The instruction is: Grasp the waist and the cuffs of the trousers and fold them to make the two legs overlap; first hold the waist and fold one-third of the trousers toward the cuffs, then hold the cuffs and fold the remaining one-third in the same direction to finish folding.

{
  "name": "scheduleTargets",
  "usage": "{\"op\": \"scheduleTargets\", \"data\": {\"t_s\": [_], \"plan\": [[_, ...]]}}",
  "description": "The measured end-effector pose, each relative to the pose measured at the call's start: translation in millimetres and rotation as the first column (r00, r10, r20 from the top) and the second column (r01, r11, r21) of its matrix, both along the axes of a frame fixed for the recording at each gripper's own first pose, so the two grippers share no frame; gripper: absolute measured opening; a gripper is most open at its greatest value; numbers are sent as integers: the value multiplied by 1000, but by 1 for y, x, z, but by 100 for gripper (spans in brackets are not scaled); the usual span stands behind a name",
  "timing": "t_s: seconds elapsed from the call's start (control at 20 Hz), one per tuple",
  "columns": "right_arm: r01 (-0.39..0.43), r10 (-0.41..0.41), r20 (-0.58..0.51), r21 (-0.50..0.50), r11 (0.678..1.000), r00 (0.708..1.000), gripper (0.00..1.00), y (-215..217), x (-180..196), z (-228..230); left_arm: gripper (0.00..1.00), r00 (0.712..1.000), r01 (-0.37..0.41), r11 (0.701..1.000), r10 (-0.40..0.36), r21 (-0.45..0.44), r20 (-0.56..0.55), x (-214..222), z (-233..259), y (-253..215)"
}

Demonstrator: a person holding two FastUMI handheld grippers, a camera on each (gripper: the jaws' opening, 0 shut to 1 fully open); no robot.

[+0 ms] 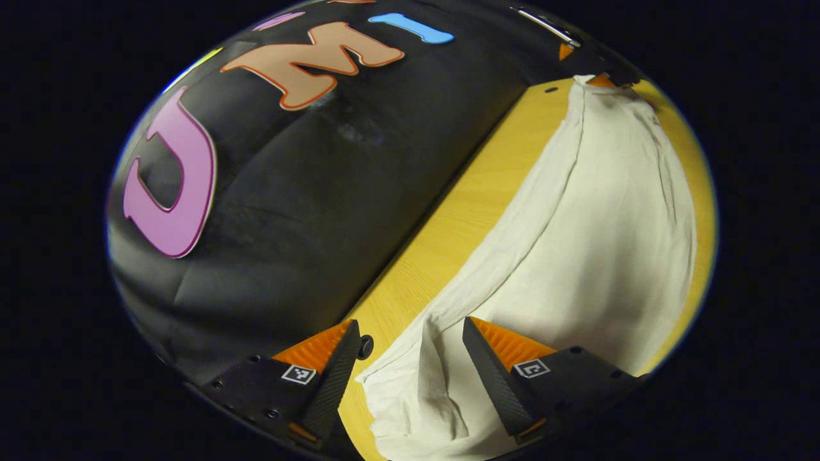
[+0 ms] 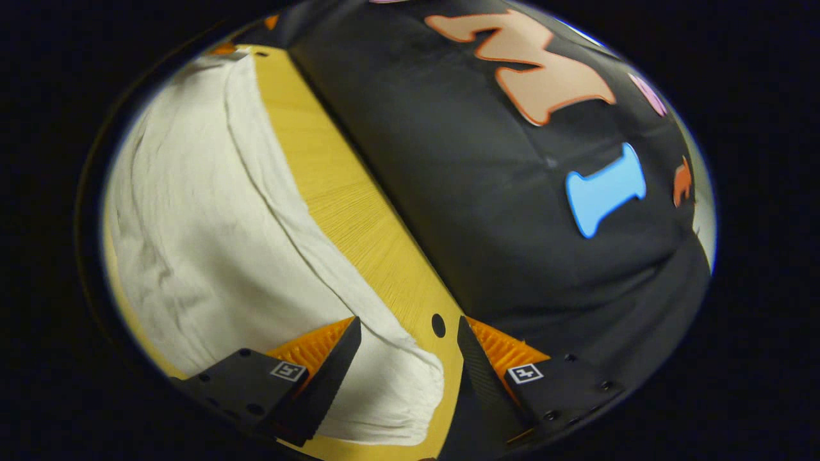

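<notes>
Now both ends of the trousers (image 1: 596,218) lie on the bench (image 1: 448,237): your left gripper (image 1: 410,358) and right gripper (image 2: 407,358) gape, unclosed, around the fabric edges; pinch deep, both layers.

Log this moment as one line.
left hand-held gripper: open astride trousers end | right hand-held gripper: open astride other end | trousers: flat on table

No readable text; small coded markers on finger mounts.
</notes>
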State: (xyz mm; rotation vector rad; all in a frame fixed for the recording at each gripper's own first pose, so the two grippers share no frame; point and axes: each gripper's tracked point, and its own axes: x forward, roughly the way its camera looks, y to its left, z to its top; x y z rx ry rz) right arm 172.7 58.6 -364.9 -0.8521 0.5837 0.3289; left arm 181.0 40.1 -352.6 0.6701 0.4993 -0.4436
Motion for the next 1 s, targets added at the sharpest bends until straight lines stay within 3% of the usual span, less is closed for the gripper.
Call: {"op": "scheduleTargets", "data": {"t_s": [0.15,0.25,0.35,0.45,0.65,0.85,1.0], "plan": [[155,-155,-7,123,980,988,98,-25,-21,26,95,996,-84,984,85,-156,2,-15,28,-14],[257,-256,-32,217,942,966,98,-42,-30,30,95,991,-135,953,136,-270,-13,-30,49,-29],[359,-352,-82,301,883,933,98,-66,-37,32,95,983,-180,917,176,-356,-43,-48,68,-43],[448,-432,-131,375,812,893,98,-89,-42,29,95,979,-201,890,196,-408,-55,-63,88,-55],[596,-548,-252,464,655,798,98,-128,-60,8,96,978,-203,870,198,-450,-58,-77,121,-82],[728,-629,-388,499,471,673,98,-149,-83,-32,96,976,-211,848,212,-486,-53,-85,143,-104],[796,-658,-481,506,332,580,99,-161,-97,-52,96,976,-210,852,215,-479,-44,-87,152,-113]]}}
